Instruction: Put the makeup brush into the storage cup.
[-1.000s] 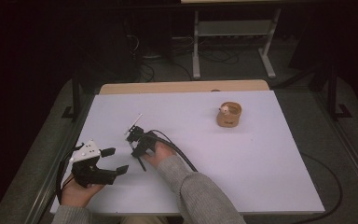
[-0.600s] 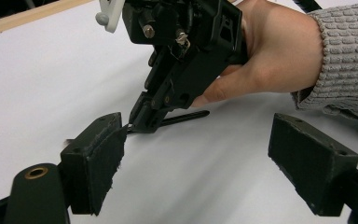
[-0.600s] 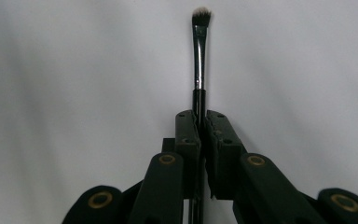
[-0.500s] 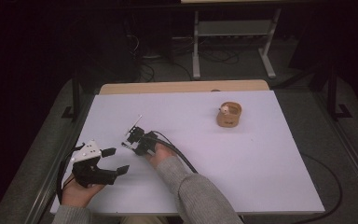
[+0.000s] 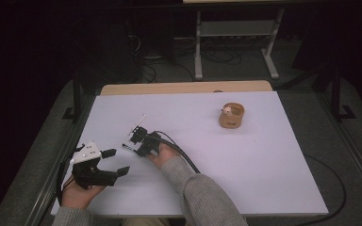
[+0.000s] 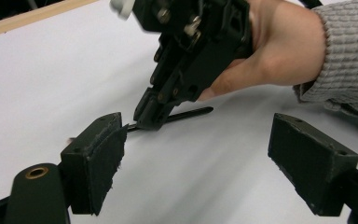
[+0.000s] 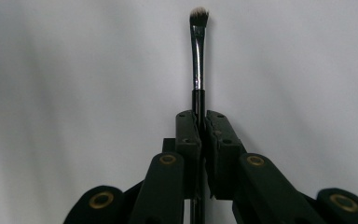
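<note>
Lower left of the high view: right tool [image 5: 131, 141] jaws just closed, now clamped on the makeup brush [image 7: 198, 56], low on the white desk [image 5: 264, 165]. Grasp judged made; lift next. Left tool [image 6: 196, 154] wide, holding nothing. Right gripper view gives bristle tip and handle pinched between pads; left gripper view gives handle end lying on desk beneath closed jaws.

A slim makeup brush [image 7: 198, 70], black handle, silver ferrule, pale bristle tip, lies flat on the white table [image 5: 264, 179] near its front-left corner.
</note>
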